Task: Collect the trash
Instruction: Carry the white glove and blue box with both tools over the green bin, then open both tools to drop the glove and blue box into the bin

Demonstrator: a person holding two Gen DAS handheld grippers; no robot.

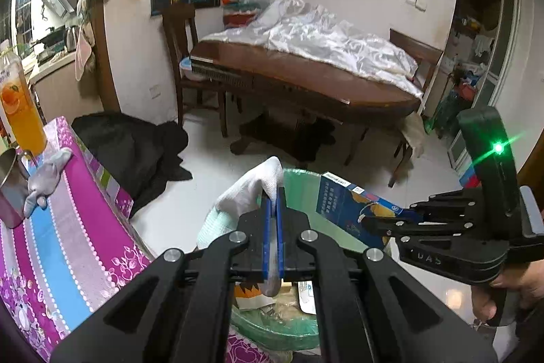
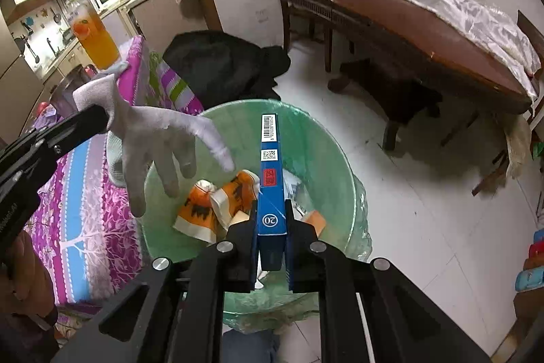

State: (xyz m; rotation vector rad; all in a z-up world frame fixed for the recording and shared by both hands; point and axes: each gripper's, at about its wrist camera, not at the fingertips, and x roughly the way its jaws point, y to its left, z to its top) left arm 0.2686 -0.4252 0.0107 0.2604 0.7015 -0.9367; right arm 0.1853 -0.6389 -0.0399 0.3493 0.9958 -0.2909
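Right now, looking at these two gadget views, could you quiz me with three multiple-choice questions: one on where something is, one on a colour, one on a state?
1. Where is the white glove?
A. Hanging over the green bin
B. On the dining table
C. On the floor

2. What colour is the box in the right gripper?
A. Red
B. Blue
C. Yellow

3. How is the left gripper?
A. Wide open
B. Shut on the glove
C. Out of sight

Answers: 1 A, its fingers dangle above the bin's opening; 2 B, the pack clamped there is blue; 3 B, its blue pads pinch the glove's fabric.
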